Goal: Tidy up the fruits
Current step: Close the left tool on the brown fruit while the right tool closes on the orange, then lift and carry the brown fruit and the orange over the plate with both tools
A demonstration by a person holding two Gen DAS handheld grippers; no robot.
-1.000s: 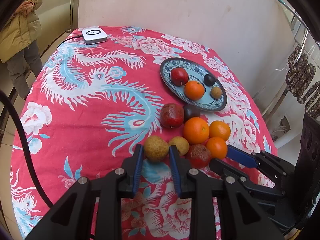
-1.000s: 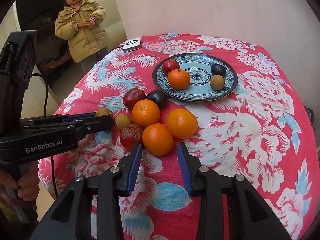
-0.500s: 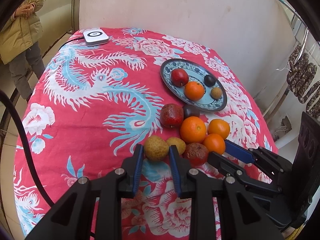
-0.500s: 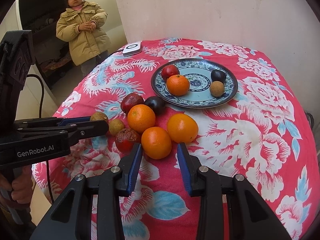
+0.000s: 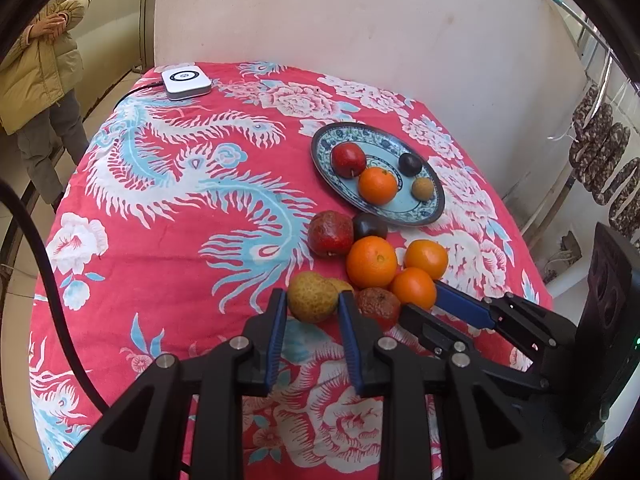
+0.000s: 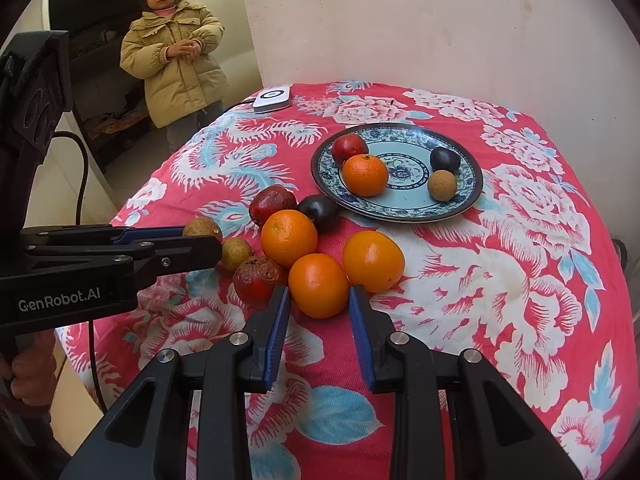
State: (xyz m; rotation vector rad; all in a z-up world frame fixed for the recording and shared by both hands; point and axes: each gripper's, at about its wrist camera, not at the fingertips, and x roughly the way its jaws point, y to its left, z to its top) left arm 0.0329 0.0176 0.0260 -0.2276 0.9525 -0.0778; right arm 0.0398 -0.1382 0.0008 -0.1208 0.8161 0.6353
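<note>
A blue patterned plate [image 5: 434, 212] [image 6: 472, 196] holds a red apple, an orange, a dark plum and a small brown fruit. Loose fruit lies in front of it. My left gripper [image 5: 312, 302] is shut on a yellowish-brown round fruit [image 5: 311, 297], lifted slightly off the cloth; it also shows in the right wrist view [image 6: 202, 227]. My right gripper [image 6: 319, 294] has its fingers on both sides of the nearest orange [image 6: 319, 285] [image 5: 413, 287], touching or nearly touching it on the cloth.
Loose fruits include two more oranges [image 6: 289, 238] [image 6: 373, 261], two red apples [image 6: 273, 209] [image 6: 258, 281], a dark plum [image 6: 319, 207] and a small brown fruit [image 6: 237, 253]. A white device [image 6: 273, 98] sits at the far edge. A child [image 6: 176, 64] stands beyond.
My left gripper has risen a little with the brown fruit. My right gripper has moved forward, and its fingers have come in around the nearest orange.
</note>
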